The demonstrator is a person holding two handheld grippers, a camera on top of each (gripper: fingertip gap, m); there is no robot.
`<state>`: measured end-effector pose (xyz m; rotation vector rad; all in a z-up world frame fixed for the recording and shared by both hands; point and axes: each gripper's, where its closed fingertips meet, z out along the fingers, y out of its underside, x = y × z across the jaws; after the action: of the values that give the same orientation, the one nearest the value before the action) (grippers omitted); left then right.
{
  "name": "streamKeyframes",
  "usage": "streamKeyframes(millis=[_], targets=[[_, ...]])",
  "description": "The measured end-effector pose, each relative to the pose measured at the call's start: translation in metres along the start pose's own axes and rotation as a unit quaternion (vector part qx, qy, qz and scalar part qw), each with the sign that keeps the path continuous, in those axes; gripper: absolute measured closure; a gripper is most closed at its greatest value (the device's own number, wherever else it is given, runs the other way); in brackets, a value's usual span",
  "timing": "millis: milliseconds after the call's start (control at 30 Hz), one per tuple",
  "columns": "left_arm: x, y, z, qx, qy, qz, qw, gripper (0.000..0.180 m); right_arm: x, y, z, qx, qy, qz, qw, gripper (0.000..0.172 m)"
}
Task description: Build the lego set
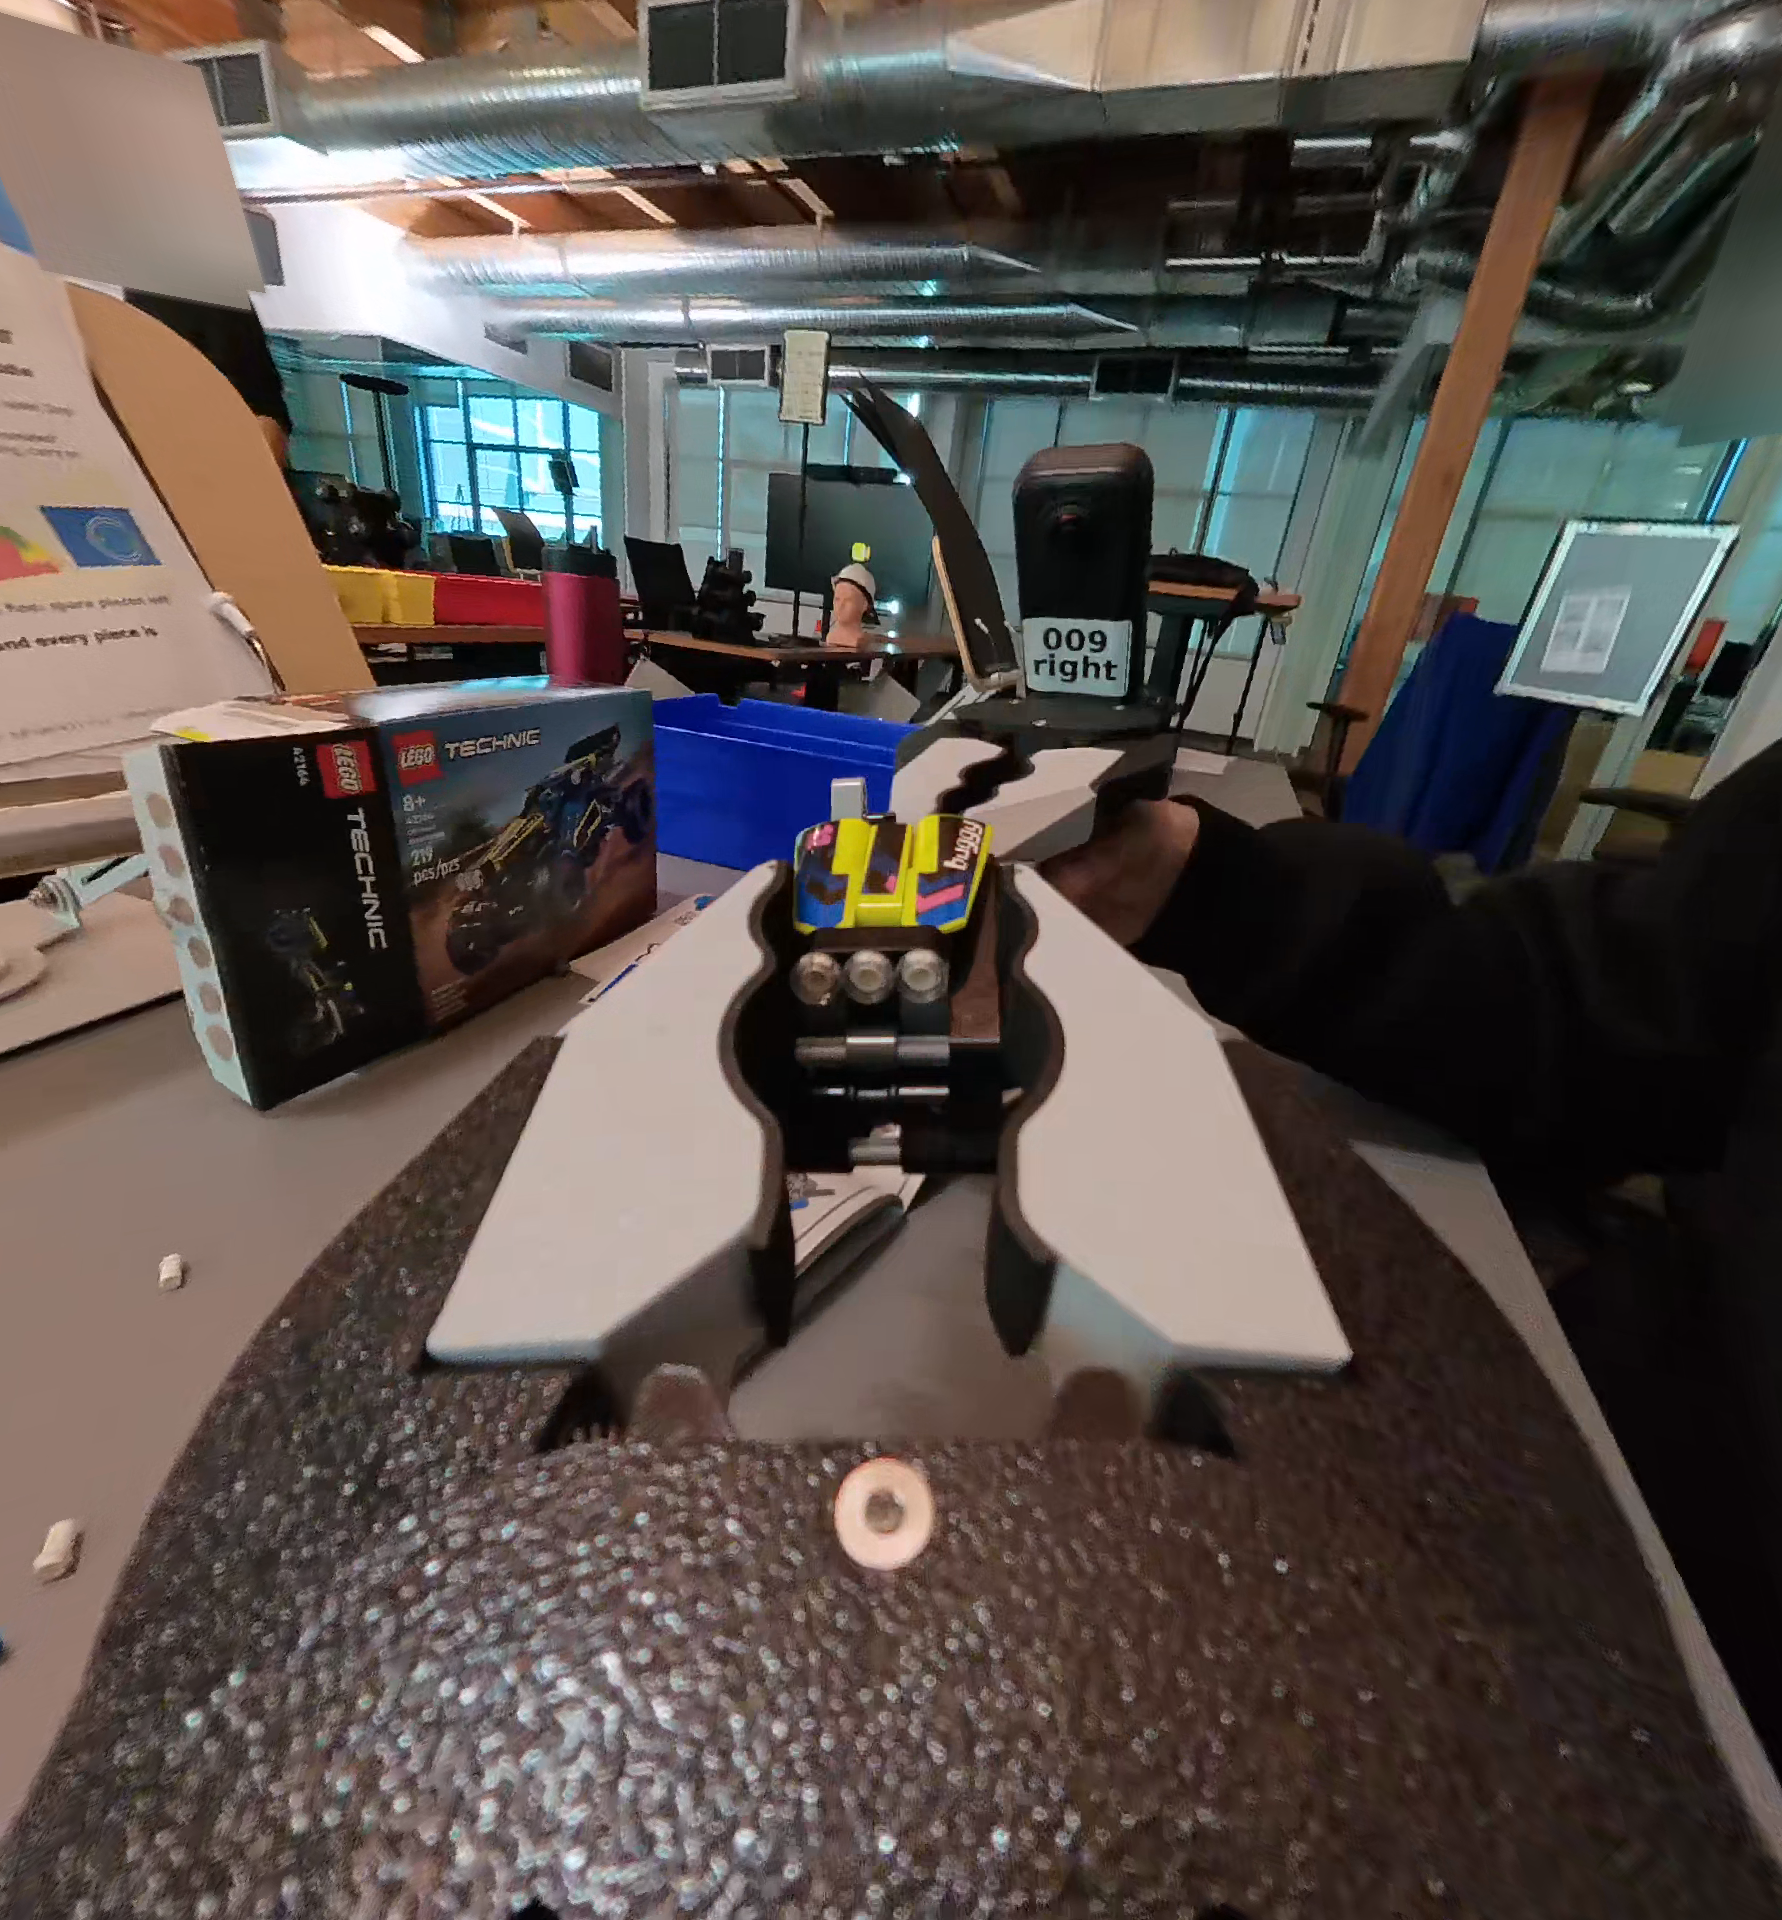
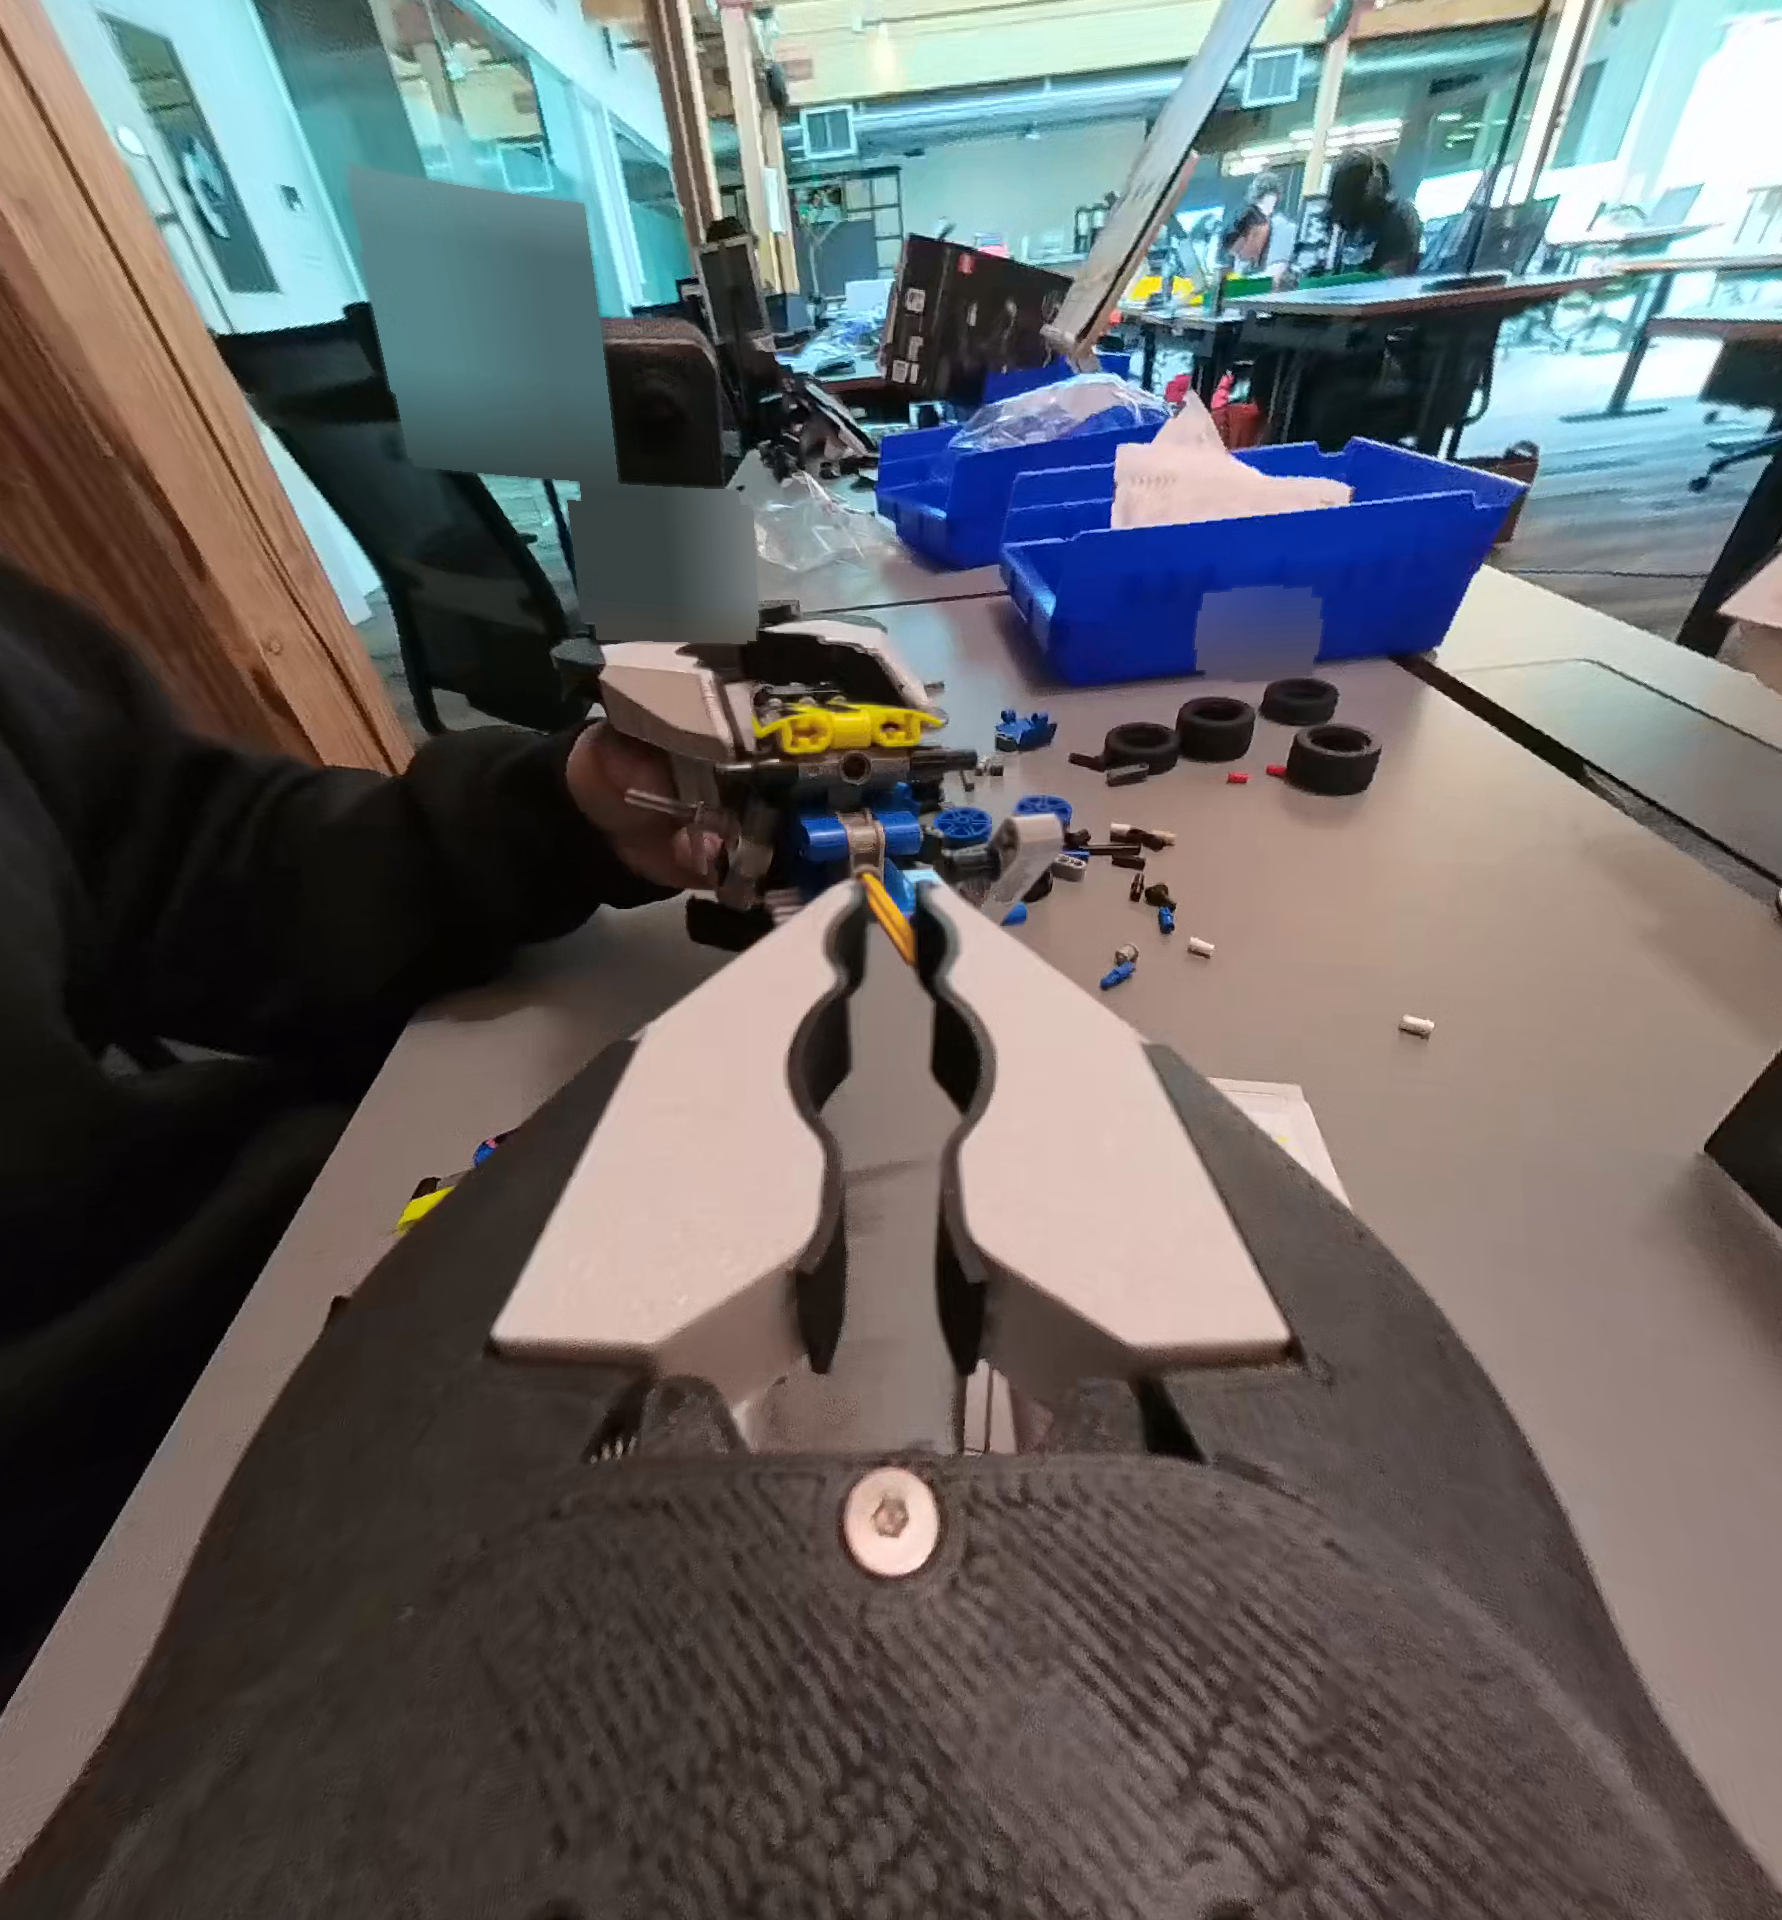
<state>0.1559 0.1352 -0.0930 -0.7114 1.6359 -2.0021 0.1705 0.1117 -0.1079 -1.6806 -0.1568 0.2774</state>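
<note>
- The partly built toy-brick buggy (image 1: 892,997), with a yellow, blue and pink bonnet, black chassis and blue underside, sits clamped between the fingers of the left hand-held gripper (image 1: 892,883), raised clear of the grey tabletop (image 2: 1489,935).
- Its long axis runs along those fingers, bonnet pointing away from the left wrist camera; both grey fingers press its black flanks.
- A thin yellow-orange strip (image 2: 892,925), apparently a band or slender rod, leads from the model's blue underside into the tip of the right hand-held gripper (image 2: 892,920).
- The right hand-held gripper's fingers are drawn narrow and pinch that strip at the very tip; nothing else lies between them.
- The right hand-held gripper lies just below and beside the model; it is the nearer of the two to the strip's free end.
- Four black rubber tyres (image 2: 1240,727) and scattered small pins (image 2: 1157,883) lie on the tabletop beyond the model.
- Blue plastic bins (image 2: 1251,582) stand farther back; a printed product box (image 1: 399,883) stands to the left.
</note>
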Motion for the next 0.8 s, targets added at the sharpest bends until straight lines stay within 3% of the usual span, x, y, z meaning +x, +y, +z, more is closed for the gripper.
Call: streamKeyframes(millis=[33, 133, 433, 500, 533, 667, 800], targets=[[-0.001, 0.001, 0.000, -0.002, -0.001, 0.001, 1.000, 0.146, 0.001, 0.001, 0.001, 0.001, 0.002, 0.001, 1.000, 0.157], [0.001, 0.004, 0.000, -0.003, 0.013, 0.013, 1.000, 0.146, 0.001, 0.006, -0.001, -0.006, 0.005, -0.012, 1.000, 0.167], [0.008, 0.010, 0.002, -0.029, 0.046, 0.057, 0.997, 0.146, -0.004, 0.018, -0.005, -0.022, 0.010, -0.048, 0.999, 0.168], [0.008, 0.010, 0.002, -0.033, 0.048, 0.064, 0.996, 0.146, -0.002, 0.022, -0.008, -0.032, 0.030, -0.058, 0.997, 0.157], [0.007, 0.008, 0.002, -0.031, 0.048, 0.070, 0.996, 0.146, -0.001, 0.025, -0.011, -0.037, 0.035, -0.052, 0.997, 0.151], [0.011, 0.006, 0.001, -0.035, 0.063, 0.098, 0.993, 0.145, -0.006, 0.021, -0.015, 0.009, 0.015, 0.020, 1.000, 0.166], [0.016, 0.004, 0.005, -0.032, 0.080, 0.116, 0.990, 0.146, -0.006, 0.026, -0.013, 0.020, 0.003, 0.075, 0.997, 0.164]])
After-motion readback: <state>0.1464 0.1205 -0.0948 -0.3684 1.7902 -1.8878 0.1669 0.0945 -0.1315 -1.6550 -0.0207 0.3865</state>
